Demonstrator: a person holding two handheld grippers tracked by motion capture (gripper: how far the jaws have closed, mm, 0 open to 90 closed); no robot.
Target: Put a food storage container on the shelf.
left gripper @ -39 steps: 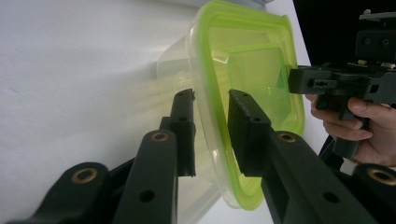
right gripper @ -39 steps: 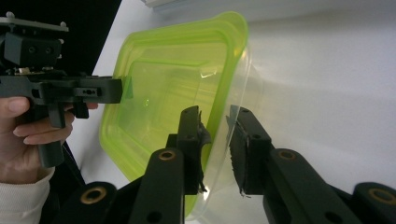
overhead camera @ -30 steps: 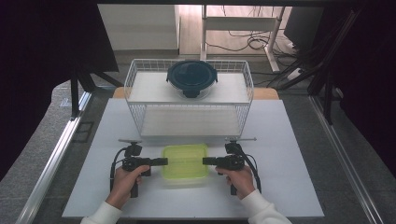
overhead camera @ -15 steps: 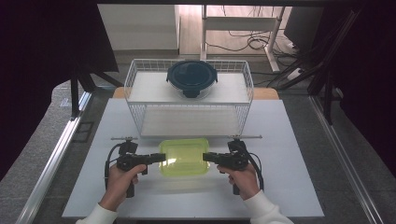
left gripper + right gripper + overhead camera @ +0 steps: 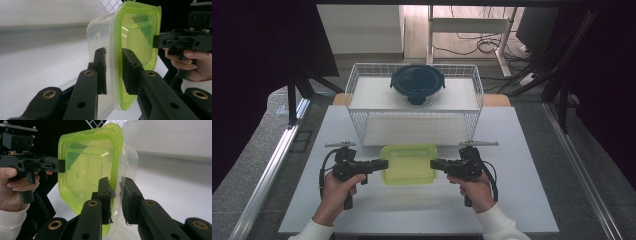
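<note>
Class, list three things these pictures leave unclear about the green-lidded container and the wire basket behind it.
1. High view: the container base, hidden under its green lid.
2. Both gripper views: the table beyond is blurred.
3. High view: contents of the dark round container in the wire basket, hidden by its lid.

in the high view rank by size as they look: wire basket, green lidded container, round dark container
1. wire basket
2. green lidded container
3. round dark container, close to the green one and farther from the camera, so unsure
</note>
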